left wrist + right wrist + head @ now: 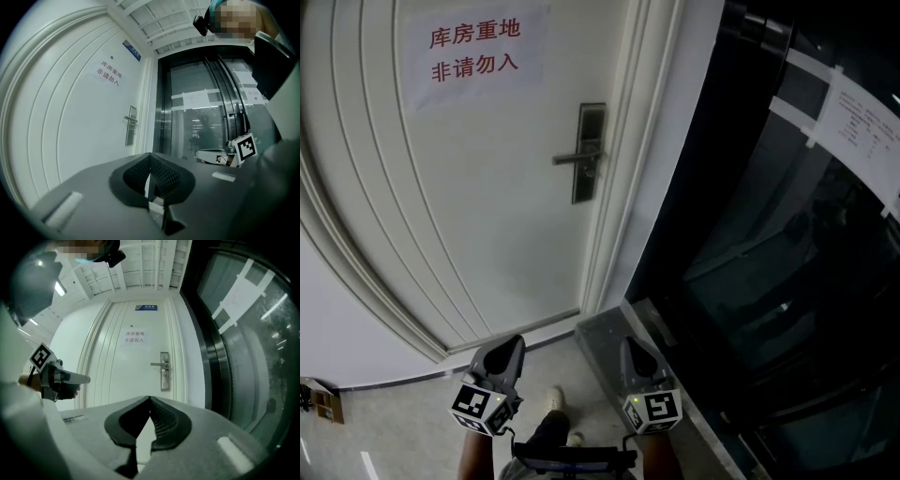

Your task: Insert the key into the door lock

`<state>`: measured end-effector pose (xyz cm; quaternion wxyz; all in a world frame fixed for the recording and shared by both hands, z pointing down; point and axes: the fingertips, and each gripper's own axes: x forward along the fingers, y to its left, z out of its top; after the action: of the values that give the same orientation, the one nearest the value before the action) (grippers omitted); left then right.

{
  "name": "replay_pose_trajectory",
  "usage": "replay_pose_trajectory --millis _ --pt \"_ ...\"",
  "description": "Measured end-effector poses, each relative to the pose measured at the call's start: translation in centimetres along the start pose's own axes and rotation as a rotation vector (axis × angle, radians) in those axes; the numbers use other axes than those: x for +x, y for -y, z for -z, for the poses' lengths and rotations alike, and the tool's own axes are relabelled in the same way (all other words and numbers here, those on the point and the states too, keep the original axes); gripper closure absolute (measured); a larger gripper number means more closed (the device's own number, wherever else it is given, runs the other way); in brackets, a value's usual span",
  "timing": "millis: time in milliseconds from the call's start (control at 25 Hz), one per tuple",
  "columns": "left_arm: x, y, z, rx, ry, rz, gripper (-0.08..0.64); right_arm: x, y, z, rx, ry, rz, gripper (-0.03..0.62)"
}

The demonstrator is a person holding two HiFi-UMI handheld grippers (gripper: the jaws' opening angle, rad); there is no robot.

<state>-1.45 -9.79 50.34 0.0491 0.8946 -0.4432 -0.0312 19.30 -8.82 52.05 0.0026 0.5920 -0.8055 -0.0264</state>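
Facing the white door (487, 206) from well back, the left gripper (510, 345) and right gripper (634, 347) are both held level and aimed toward the lock plate (590, 154). The plate sits at the door's right edge, with its handle (574, 158) sticking out to the left and the keyhole (165, 376) just beneath. Both pairs of jaws are together at the tips. The key itself cannot be made out. A thin dark strip in the gap behind the left jaws' tips could be a key seen edge-on, but nothing pokes out in front of either pair. The keyhole is too small to show whether anything already sits in it. So the scene fits a walk-up with the key pinched as well as a stand-off with it already in the lock. If the key is being carried, doing this well would mean a firm grip, a gripper level and square to the plate, and a slow approach under the handle. The glass wall (787, 281) on the right is dark and full of reflections.
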Motion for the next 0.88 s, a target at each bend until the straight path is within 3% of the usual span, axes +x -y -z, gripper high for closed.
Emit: replay_pose_trajectory --millis 880 --pt "0.3 1.5 0.0 0.025 0.01 -0.004 0.557 -1.4 1.0 -0.2 0.003 0.009 -0.007 0.591"
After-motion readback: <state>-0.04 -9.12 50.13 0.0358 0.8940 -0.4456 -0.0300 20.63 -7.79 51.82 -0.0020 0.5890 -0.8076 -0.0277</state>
